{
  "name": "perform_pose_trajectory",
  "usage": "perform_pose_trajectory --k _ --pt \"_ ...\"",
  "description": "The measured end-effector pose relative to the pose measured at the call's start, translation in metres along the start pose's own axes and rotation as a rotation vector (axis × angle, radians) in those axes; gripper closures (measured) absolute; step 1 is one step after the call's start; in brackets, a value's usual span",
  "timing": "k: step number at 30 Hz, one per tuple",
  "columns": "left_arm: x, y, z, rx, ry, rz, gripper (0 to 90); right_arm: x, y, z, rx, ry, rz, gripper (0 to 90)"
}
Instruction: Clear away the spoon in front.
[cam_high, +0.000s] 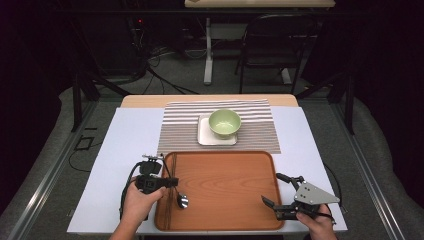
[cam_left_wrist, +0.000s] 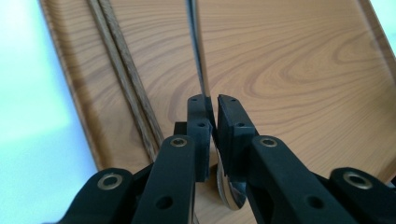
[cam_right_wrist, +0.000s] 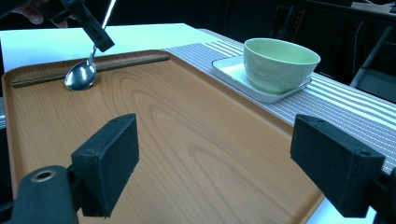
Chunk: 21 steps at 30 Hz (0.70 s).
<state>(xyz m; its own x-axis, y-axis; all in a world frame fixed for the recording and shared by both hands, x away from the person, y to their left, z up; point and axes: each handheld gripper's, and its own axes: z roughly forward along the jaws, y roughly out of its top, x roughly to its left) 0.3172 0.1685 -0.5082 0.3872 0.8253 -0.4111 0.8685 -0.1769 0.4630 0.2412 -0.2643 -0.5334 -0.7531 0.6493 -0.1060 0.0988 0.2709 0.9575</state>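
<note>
Spoon (cam_right_wrist: 81, 74) handle pinched by left hand-held gripper (cam_left_wrist: 212, 105), seen up close.

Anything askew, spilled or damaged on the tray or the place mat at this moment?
Nothing spilled or damaged. The spoon is tilted, bowl on the tray, handle pinched in the left hand-held gripper. Chopsticks lie along the tray's left rim.

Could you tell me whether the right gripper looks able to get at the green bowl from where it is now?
Probably yes. The right gripper hangs open at the tray's near right corner, holding nothing. The green bowl sits uncovered on a white plate beyond the tray, with bare tray surface between them.
</note>
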Motion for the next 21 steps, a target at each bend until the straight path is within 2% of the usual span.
perform_pose_trajectory --k 8,13,21 --pt "0.007 0.011 0.017 0.042 0.01 0.004 80.5 0.0 0.0 0.0 -0.001 0.001 -0.001 14.9" --pt "0.011 0.013 0.025 0.049 0.006 -0.007 79.7 0.0 0.0 0.0 -0.001 0.002 0.0 14.9" --pt "0.013 0.014 0.032 0.061 0.007 0.005 79.4 0.0 0.0 0.0 -0.003 0.002 0.0 14.9"
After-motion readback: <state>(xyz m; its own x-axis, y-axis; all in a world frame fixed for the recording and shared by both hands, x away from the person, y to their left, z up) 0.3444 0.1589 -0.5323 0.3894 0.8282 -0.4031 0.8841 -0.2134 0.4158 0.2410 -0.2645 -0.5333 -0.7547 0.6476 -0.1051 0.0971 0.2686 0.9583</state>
